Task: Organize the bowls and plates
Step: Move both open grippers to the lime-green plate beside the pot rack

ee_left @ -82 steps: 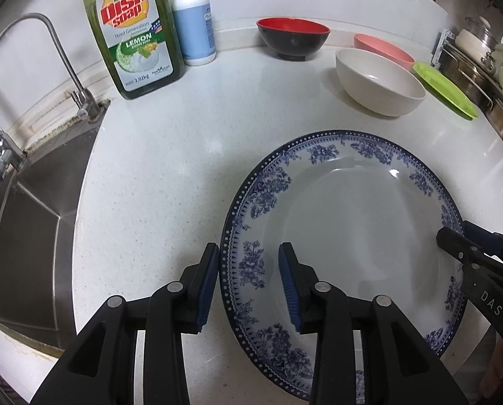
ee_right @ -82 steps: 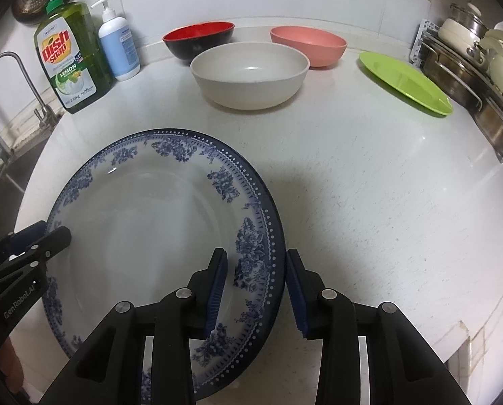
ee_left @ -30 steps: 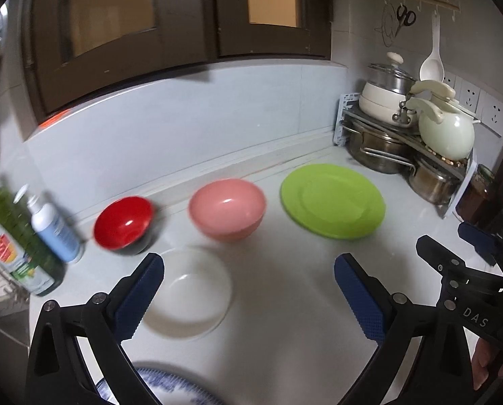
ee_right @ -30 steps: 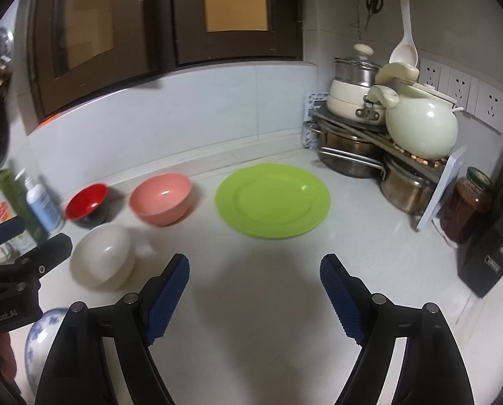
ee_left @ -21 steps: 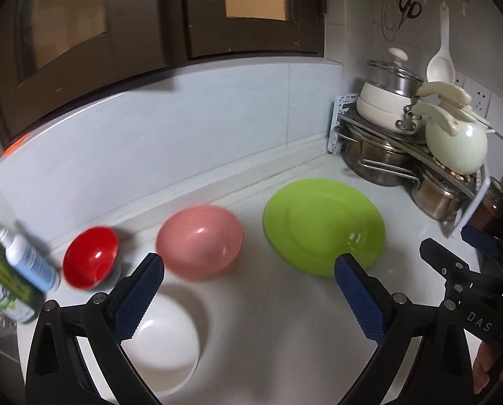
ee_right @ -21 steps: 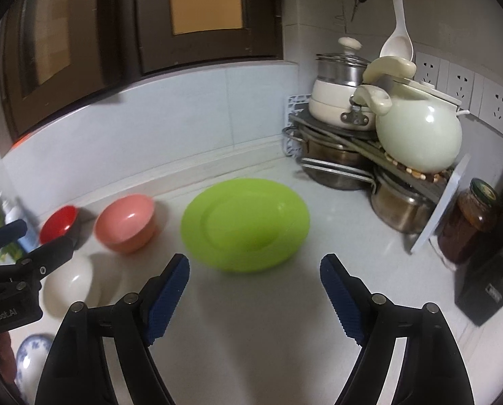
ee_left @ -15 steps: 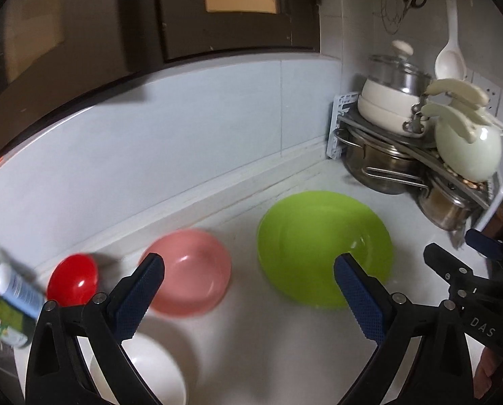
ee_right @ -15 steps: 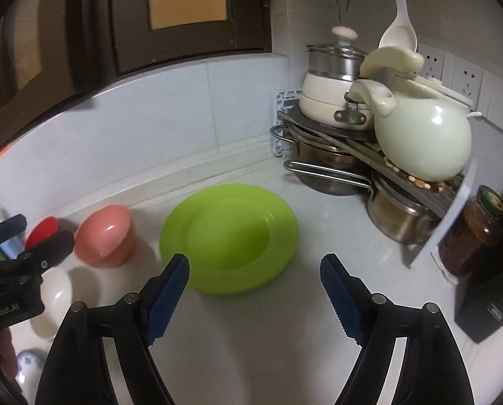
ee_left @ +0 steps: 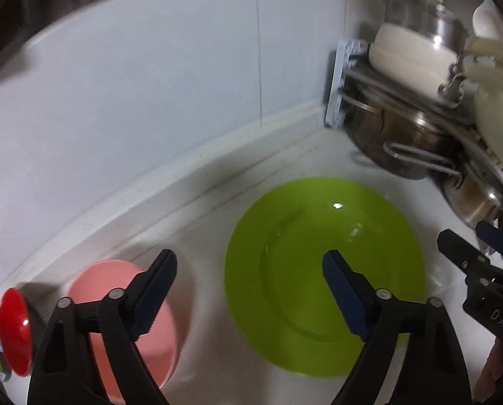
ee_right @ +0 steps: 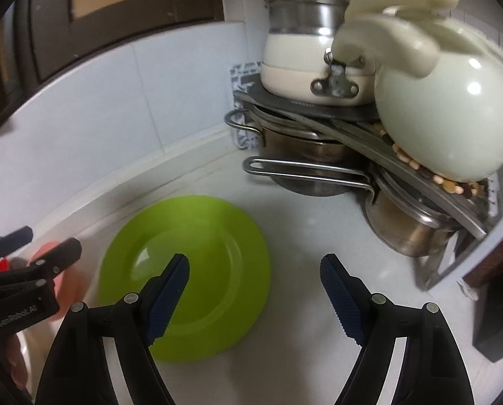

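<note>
A lime-green plate (ee_left: 322, 270) (ee_right: 197, 270) lies flat on the white counter near the back wall. My left gripper (ee_left: 248, 263) hangs over the plate's left rim; its jaws are closing, and no pad presses on anything. My right gripper (ee_right: 255, 266) stands open over the plate's right rim, with bare counter under its right finger. Left of the plate sit a pink bowl (ee_left: 93, 283) and a red bowl (ee_left: 13, 324). Each gripper shows at the edge of the other's view: the right gripper (ee_left: 471, 249) and the left gripper (ee_right: 32, 246).
A metal rack of steel pots (ee_left: 403, 131) (ee_right: 319, 155) with a cream kettle (ee_right: 444, 111) fills the right corner close behind the plate. A brown jar (ee_right: 498, 256) and a black box (ee_right: 498, 320) stand further right. The tiled wall (ee_left: 150, 84) runs behind.
Both grippers have swept right and down toward the green plate, which now looms large. The blue plate, white bowl and soap bottles have slid out of view. The left jaws have narrowed.
</note>
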### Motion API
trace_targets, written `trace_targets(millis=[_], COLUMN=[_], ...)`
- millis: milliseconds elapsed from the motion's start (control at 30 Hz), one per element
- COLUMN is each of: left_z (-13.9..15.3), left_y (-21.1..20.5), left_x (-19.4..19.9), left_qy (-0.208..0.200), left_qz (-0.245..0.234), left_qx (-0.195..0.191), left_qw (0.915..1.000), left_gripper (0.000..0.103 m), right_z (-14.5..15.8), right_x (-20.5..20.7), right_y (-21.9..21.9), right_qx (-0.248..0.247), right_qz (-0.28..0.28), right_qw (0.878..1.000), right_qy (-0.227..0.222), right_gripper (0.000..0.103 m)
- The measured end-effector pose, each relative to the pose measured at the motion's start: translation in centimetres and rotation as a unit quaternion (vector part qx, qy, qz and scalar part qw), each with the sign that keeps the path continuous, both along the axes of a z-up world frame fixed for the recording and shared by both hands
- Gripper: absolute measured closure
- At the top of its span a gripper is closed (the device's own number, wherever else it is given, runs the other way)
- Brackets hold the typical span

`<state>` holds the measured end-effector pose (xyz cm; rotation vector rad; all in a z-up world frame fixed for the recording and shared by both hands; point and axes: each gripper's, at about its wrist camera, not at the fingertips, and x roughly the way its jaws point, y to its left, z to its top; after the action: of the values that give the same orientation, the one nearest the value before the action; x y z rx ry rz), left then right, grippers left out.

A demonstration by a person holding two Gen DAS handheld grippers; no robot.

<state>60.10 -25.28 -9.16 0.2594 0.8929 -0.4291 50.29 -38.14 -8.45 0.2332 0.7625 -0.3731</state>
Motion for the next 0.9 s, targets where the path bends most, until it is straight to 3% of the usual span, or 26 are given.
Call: trace_targets(millis=[300,367,600,900], left_z=[-4.2,-4.7,-5.8,-6.3], left_y=[-1.2,-1.2,-1.4,-2.2], left_x=[3.2,3.6,4.1,4.6], left_qy=[0.068,0.08,0.099,0.093], left_qz=[0.007,0.01,0.012,0.01], left_qx=[0.026,0.027,0.047,0.067], left_qw=[0.9973,0.9964,0.9939,0.9934], left_gripper=[0.03,0.033,0.044,0.054], right_z=[-3.1,-3.8,-5.9,-7.4], right_x=[3.5,3.9,5.0,5.5], right_y=[-1.8,-1.9,-2.3,-2.4], right_qx=[0.019,0.031,0.066,0.073], right_qz=[-0.002,-0.002,-0.002,0.003], right_qw=[0.999,0.998,0.995,0.993], right_qy=[0.037,0.047,0.079,0.097], right_gripper=[0.024,0.028,0.036,0.045])
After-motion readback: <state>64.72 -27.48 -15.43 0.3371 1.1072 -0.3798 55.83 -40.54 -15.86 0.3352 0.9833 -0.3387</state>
